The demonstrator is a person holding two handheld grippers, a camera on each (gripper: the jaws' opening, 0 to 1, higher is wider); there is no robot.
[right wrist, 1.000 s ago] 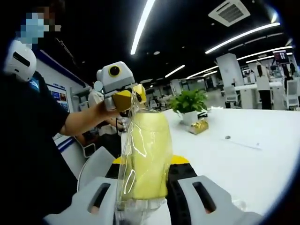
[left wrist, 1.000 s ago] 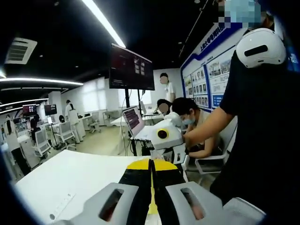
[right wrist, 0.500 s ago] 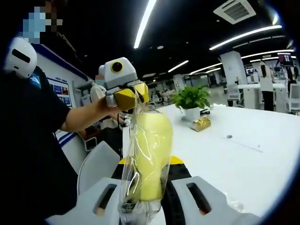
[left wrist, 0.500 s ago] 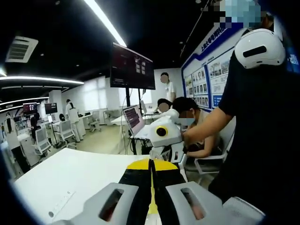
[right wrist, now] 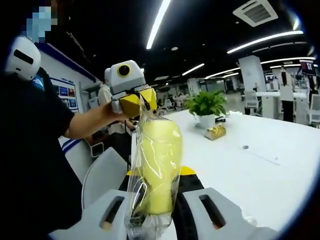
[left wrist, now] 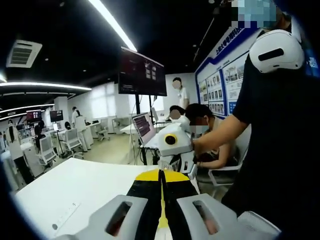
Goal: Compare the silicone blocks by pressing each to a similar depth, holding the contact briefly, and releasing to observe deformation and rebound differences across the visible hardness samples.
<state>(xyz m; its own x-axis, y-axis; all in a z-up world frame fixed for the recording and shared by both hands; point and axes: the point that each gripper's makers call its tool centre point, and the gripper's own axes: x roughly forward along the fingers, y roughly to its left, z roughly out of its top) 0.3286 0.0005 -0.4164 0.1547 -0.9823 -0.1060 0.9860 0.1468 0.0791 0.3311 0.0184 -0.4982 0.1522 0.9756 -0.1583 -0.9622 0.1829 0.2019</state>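
Observation:
A yellow silicone block (right wrist: 156,165) in a clear plastic wrap (right wrist: 137,200) stands upright between the jaws of my right gripper (right wrist: 156,173), which is shut on its lower part. My left gripper (right wrist: 141,99), white with yellow jaw tips, pinches the top of the wrap above the block. In the left gripper view my left gripper (left wrist: 161,173) has its jaws closed together with a thin yellowish edge between them. Just beyond it shows the white body of my right gripper (left wrist: 175,150), held by the person's hand (left wrist: 200,146).
A white table (right wrist: 260,170) stretches to the right, with a potted plant (right wrist: 204,107) and a small gold object (right wrist: 216,132). The person in a dark shirt (left wrist: 280,150) stands close. A grey chair (right wrist: 102,175), a big monitor (left wrist: 142,74), a laptop (left wrist: 142,128) and seated people lie behind.
Both grips are unchanged. The block has leaned a little and the left gripper's pinch on the wrap has shifted slightly; the right gripper has drifted a bit left in the left gripper view.

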